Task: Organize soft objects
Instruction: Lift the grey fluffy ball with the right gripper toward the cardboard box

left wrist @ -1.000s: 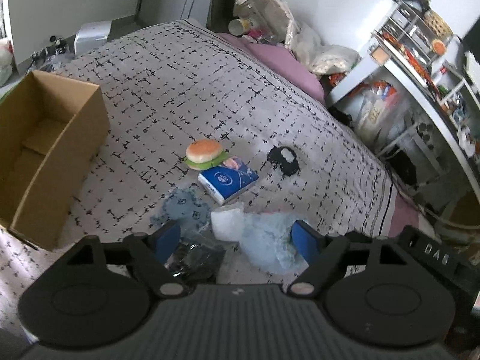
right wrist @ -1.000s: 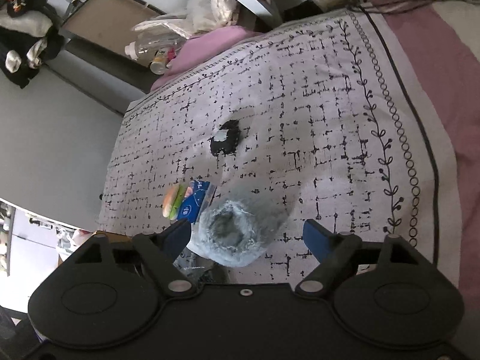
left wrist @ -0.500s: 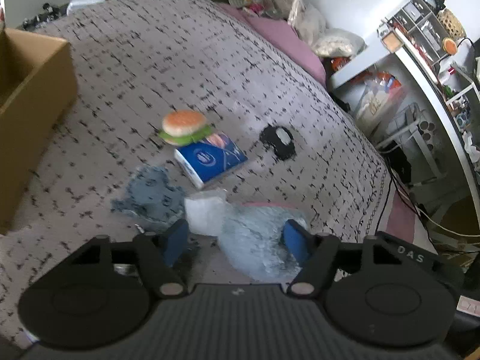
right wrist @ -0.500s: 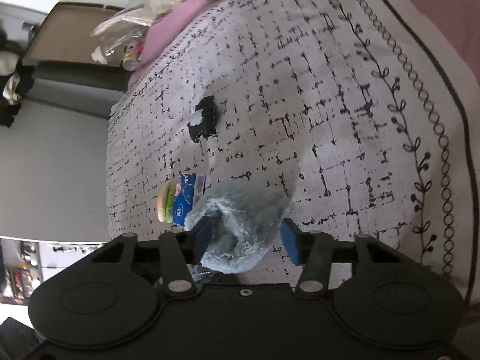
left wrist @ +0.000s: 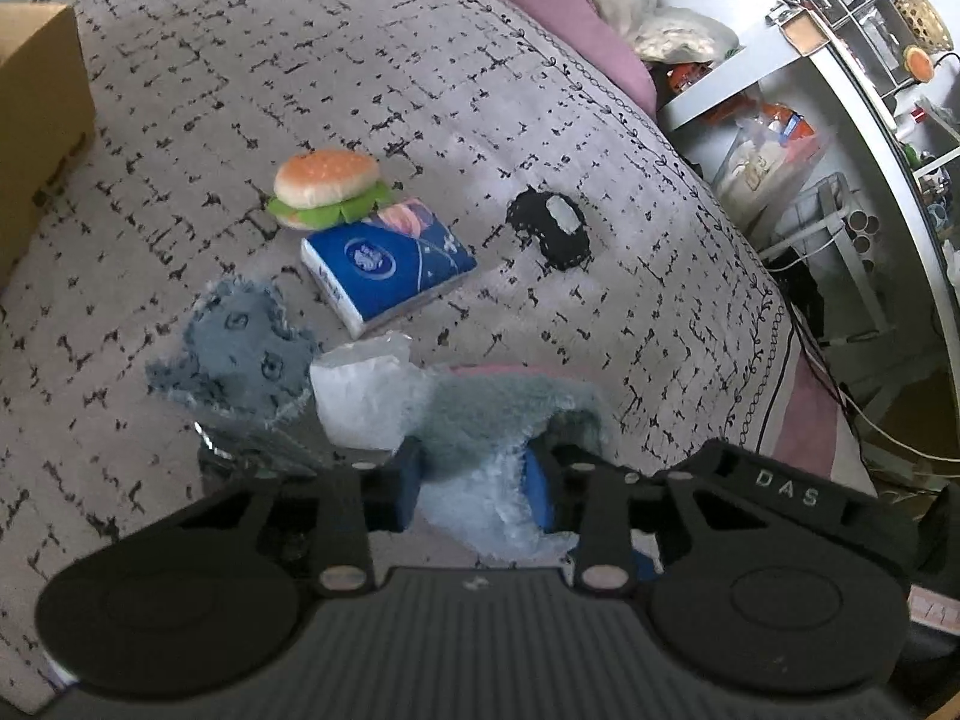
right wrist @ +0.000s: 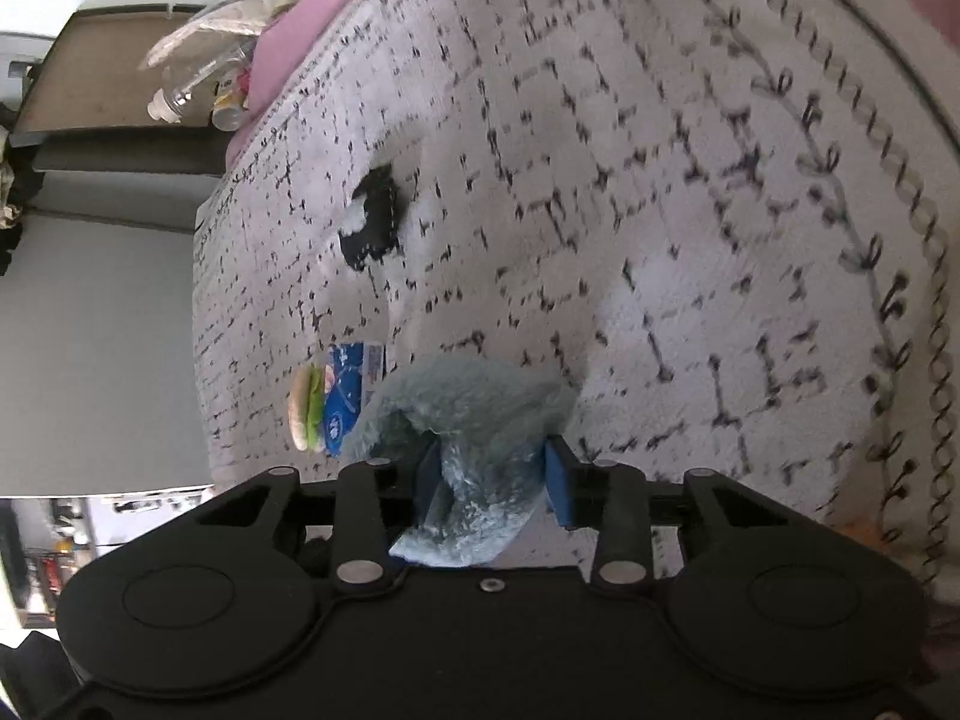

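Note:
A fluffy grey-blue plush piece (left wrist: 492,420) lies at the near edge of the patterned bedspread (left wrist: 360,60). My left gripper (left wrist: 474,486) is shut on one end of it. My right gripper (right wrist: 492,480) is shut on the same plush (right wrist: 468,408) from the other side. Further out lie a flat grey-blue fuzzy piece (left wrist: 240,348), a white plastic bag (left wrist: 360,396), a blue tissue pack (left wrist: 384,264), a plush hamburger (left wrist: 327,186) and a small black soft object (left wrist: 549,228). The tissue pack (right wrist: 345,396), hamburger (right wrist: 303,408) and black object (right wrist: 372,222) also show in the right wrist view.
A cardboard box (left wrist: 36,120) stands at the left of the bed. A pink pillow (left wrist: 570,18) and bags lie at the far end. White shelves with clutter (left wrist: 852,60) stand to the right of the bed, with cables on the floor.
Both grippers moved in on the fluffy plush and closed on it from open. The left view has shifted forward and right, so the box slid out to the left edge.

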A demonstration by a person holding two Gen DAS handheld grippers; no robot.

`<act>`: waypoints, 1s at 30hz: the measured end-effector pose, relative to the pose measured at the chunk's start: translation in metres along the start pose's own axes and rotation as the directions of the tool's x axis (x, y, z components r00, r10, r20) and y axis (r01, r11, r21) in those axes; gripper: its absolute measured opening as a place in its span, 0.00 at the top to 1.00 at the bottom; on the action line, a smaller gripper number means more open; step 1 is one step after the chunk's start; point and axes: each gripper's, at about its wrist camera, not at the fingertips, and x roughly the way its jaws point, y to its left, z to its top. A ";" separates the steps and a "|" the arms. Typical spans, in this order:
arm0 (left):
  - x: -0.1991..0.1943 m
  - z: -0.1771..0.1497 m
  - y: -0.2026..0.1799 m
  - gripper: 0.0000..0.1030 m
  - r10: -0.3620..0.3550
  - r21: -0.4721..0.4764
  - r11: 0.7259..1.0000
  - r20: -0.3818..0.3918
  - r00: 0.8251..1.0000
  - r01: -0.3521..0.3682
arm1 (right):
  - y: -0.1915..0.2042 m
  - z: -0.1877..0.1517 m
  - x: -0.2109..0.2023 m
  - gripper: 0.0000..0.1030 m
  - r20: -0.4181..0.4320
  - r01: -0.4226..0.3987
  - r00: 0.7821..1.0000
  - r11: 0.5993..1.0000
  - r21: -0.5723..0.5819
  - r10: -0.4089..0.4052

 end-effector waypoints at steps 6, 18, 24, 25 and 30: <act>-0.006 0.001 0.001 0.75 -0.017 -0.001 1.000 0.011 1.000 0.017 | 0.005 -0.003 -0.004 0.71 0.015 -0.025 1.000 0.999 -0.038 0.026; -0.054 0.005 0.007 0.76 -0.028 -0.003 1.000 0.102 0.994 0.028 | 0.031 -0.017 -0.023 0.73 0.019 -0.145 0.988 0.970 -0.196 0.152; -0.080 0.005 0.014 0.76 -0.027 -0.002 1.000 0.140 0.990 0.028 | 0.044 -0.030 -0.032 0.74 0.001 -0.198 0.979 0.944 -0.266 0.205; -0.083 0.005 0.016 0.76 -0.029 -0.003 1.000 0.145 0.989 0.030 | 0.047 -0.032 -0.034 0.74 -0.002 -0.205 0.977 0.939 -0.275 0.213; -0.099 0.003 0.022 0.76 -0.033 0.001 0.999 0.168 0.985 0.033 | 0.056 -0.043 -0.040 0.74 -0.009 -0.228 0.971 0.922 -0.312 0.237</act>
